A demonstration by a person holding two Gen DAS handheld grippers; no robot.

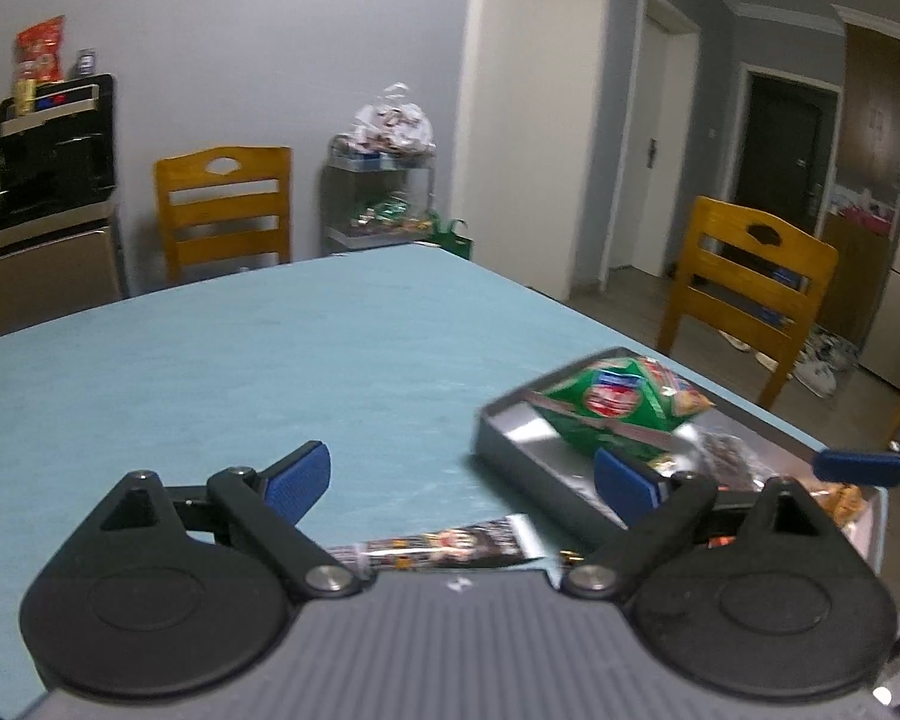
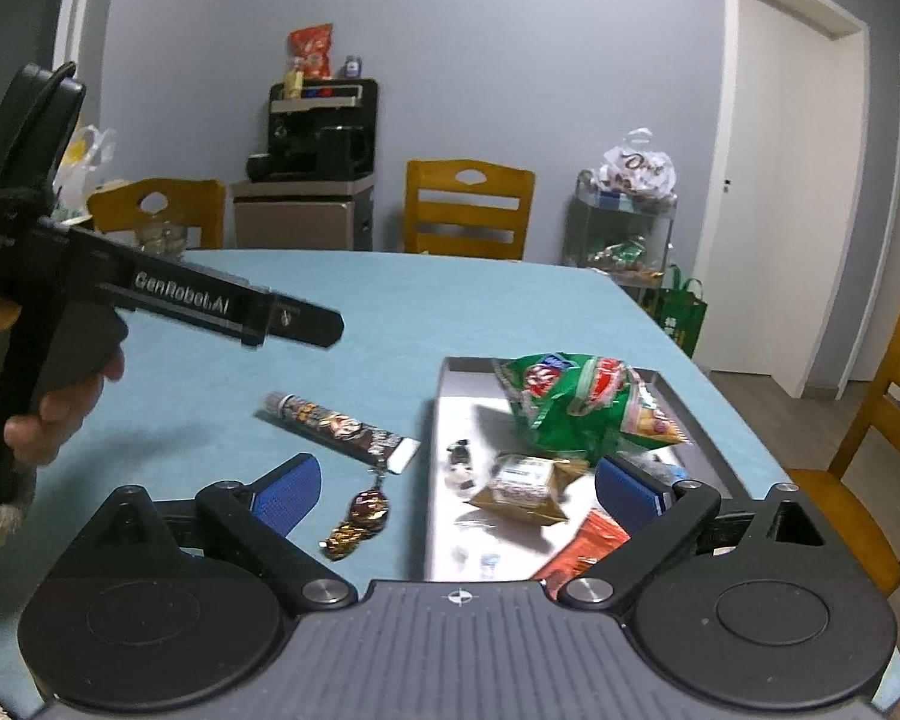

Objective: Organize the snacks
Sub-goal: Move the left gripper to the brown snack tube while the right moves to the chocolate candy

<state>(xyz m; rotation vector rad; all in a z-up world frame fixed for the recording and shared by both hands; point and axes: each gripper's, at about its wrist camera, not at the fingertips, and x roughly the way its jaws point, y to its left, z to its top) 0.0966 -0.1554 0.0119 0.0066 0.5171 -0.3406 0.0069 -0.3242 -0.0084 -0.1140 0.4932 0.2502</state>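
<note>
The left gripper (image 1: pixel 459 489) hangs above the blue table (image 1: pixel 222 372) with its jaws spread wide and nothing between them; the right gripper (image 2: pixel 453 489) is likewise spread and empty, poised over the near end of the tray (image 2: pixel 699 420). Going left to right across the right wrist view, two snacks lie loose on the table: a long dark bar (image 2: pixel 339 426), angled with its white end just beside the tray's left wall, and below it a small shiny candy (image 2: pixel 360 519). In the tray sit a tiny dark sweet (image 2: pixel 459 462), a gold packet (image 2: pixel 525 489), an orange wrapper (image 2: pixel 588 546) at the near edge, and a green bag (image 2: pixel 576 408) at the far end. My judgement is that the bar comes next, since it lies almost under the left gripper. To do it well, I would turn the jaws across the bar's narrow width, not along its length, lower until the pads straddle its middle, close gently so the wrapper does not buckle, then lift clear of the tray wall before setting it on bare metal left of the packet. The candy looks slippery and may squirt out if pinched off-centre.
</note>
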